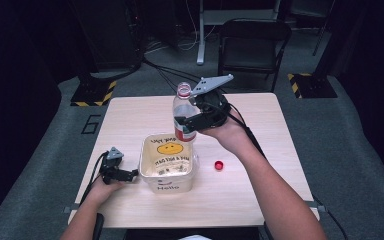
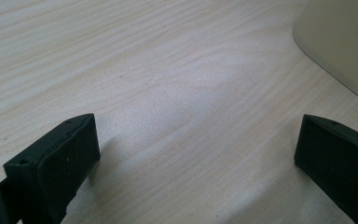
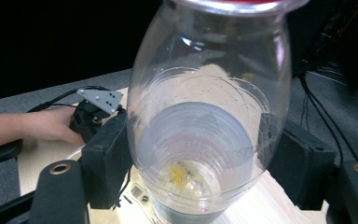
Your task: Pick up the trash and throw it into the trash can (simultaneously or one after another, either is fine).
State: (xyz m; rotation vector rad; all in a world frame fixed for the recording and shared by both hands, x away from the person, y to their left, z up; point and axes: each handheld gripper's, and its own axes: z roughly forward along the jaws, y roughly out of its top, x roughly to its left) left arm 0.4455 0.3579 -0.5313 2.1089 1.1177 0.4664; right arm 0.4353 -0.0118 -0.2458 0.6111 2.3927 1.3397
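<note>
Two sets of tongs, one clear bottle, one cream tub and one red cap are counted on or above the table (image 1: 260, 195).

The right tongs (image 1: 186, 123) are seen closed on the bottle (image 1: 184, 112) at its label band, and the bottle is held uncapped above the table, over the far right corner of the tub (image 1: 167, 162). In the right gripper view the bottle (image 3: 209, 116) is shown pressed between the two black pads, with the jaws held partly apart by its width.

The left tongs (image 1: 130, 174) are rested low at the tub's left side, near its wall. In the left gripper view the left tongs (image 2: 196, 154) are seen spread wide over bare wood with nothing between the jaws, and the tub's rounded corner (image 2: 345, 42) is noted at the upper right, apart from the nearer jaw.

The tub is found open-topped, with a yellow smiley face and lettering inside and "Hello" printed on its front wall. It is placed left of centre, well back from the near edge.

The cap (image 1: 219, 164) is found lying alone, just right of the tub and not touching it.

Open room is noted across the right half of the table, along the far edge and along the near edge. One folding chair (image 1: 252, 45) is noted beyond the far edge.
</note>
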